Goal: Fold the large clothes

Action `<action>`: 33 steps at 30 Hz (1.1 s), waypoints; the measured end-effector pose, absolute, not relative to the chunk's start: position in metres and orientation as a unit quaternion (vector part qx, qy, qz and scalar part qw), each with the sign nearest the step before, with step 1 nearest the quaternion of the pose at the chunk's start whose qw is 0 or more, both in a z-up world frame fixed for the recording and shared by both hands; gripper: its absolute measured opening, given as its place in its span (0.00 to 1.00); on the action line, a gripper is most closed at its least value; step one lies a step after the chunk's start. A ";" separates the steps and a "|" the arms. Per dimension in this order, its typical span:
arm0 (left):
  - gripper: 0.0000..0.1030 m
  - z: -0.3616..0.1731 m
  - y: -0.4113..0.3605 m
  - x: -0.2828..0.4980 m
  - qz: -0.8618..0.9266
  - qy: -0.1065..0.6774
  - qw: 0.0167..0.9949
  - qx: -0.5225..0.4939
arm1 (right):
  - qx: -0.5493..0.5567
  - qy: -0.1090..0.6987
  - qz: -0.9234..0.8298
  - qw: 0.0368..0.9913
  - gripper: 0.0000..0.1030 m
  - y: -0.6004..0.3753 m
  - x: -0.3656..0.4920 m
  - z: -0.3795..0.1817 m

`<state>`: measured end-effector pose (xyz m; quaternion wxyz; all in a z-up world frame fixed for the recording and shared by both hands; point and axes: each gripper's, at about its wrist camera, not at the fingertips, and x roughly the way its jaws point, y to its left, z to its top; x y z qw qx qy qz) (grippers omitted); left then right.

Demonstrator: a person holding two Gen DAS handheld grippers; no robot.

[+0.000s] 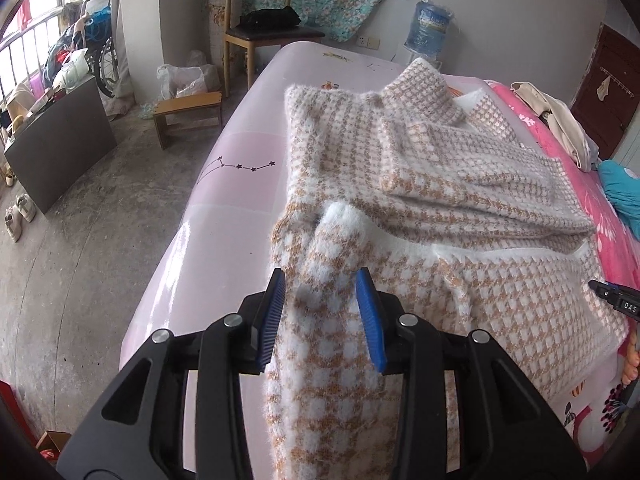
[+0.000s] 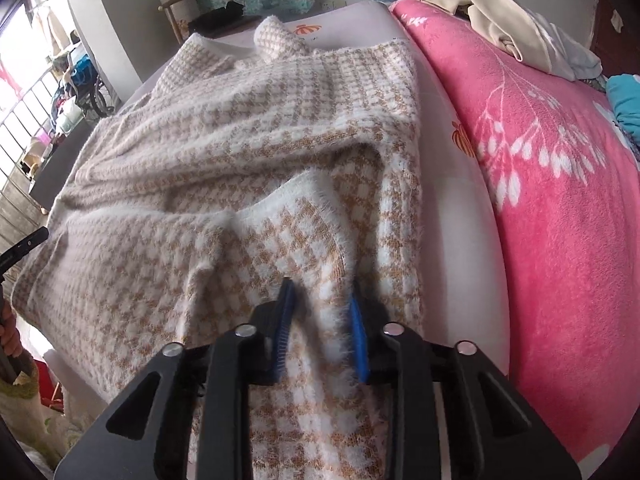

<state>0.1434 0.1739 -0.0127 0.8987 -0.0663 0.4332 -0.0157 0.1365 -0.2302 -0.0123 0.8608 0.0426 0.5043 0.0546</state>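
Houndstooth sweater (image 1: pixel 420 184) lies half-folded on the pink bed (image 1: pixel 236 184), its near hem at the bed's front edge — bare sheet to its left, pink floral blanket (image 2: pixel 560 184) close on its right. Left gripper (image 1: pixel 320 296) and right gripper (image 2: pixel 320 304) both angle down, each clamped on a bunch of hem. Concrete floor, wooden chair (image 1: pixel 256 36) beyond.

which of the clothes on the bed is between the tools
The fuzzy tan-and-white houndstooth sweater; both tools grip its near edge. The cream garment and the teal one lie untouched on the pink blanket.
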 end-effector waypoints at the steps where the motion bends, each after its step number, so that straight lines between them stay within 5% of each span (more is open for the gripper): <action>1: 0.34 -0.011 0.171 0.142 -0.018 0.430 0.901 -0.062 | 0.039 0.501 0.055 0.863 0.09 -0.229 0.135 -0.011; 4: 0.27 -0.013 0.164 0.145 -0.020 0.435 0.899 -0.048 | 0.026 0.482 0.048 0.875 0.08 -0.225 0.128 0.000; 9: 0.00 -0.023 0.155 0.150 -0.019 0.441 0.897 -0.020 | 0.024 0.474 0.041 0.880 0.07 -0.229 0.127 0.003; 18: 0.00 0.035 0.143 0.146 -0.024 0.354 0.935 -0.020 | 0.024 0.398 0.028 0.917 0.07 -0.238 0.123 0.052; 26: 0.00 0.001 0.143 0.163 -0.035 0.422 0.905 -0.021 | 0.031 0.444 0.017 0.895 0.07 -0.242 0.142 0.011; 28: 0.07 -0.003 0.148 0.158 -0.045 0.435 0.899 -0.030 | 0.036 0.445 0.020 0.894 0.07 -0.243 0.139 0.011; 30: 0.28 -0.007 0.152 0.155 -0.050 0.444 0.894 -0.035 | 0.039 0.447 0.024 0.893 0.07 -0.244 0.137 0.012; 33: 0.28 -0.015 0.153 0.156 -0.048 0.460 0.886 -0.028 | 0.053 0.453 0.031 0.890 0.08 -0.246 0.136 0.013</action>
